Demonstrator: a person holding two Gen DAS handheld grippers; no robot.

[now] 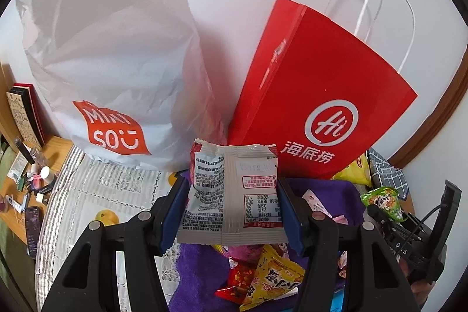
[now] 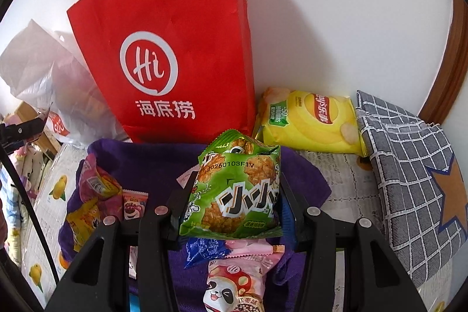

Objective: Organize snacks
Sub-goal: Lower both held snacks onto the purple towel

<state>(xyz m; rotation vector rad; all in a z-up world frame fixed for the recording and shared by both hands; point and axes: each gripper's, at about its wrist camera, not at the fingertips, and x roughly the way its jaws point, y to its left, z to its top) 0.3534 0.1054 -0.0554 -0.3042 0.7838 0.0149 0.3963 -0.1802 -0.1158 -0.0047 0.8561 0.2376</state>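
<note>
Snack packets held over purple cloth (image 2: pixel 152 163) mid-counter: white sachet (image 1: pixel 231 195) clamped in left tongs (image 1: pixel 232 212), green rice-cracker pack (image 2: pixel 237 192) in right tongs (image 2: pixel 231 209). Could slip from thin edge pinches, or knock red paper bag (image 2: pixel 175 48) at back edge.

This is a lived-in room in a home, likely a bedroom or living corner. A table against a plain white wall (image 2: pixel 336 19) wears a lace tablecloth (image 1: pixel 87 189) printed with yellow fruit, and on it stand a red paper shopping bag (image 2: pixel 175 54) and a white plastic shopping bag (image 1: pixel 111 54), with a checked grey cushion (image 2: pixel 409 171) at the far edge. Beside the table a wooden desk (image 1: pixel 55 145) is crowded with cosmetics (image 1: pixel 38 174), a phone (image 1: pixel 32 227) and books (image 1: pixel 25 113), and a brown wooden frame (image 2: pixel 456 63) curves along the wall.
</note>
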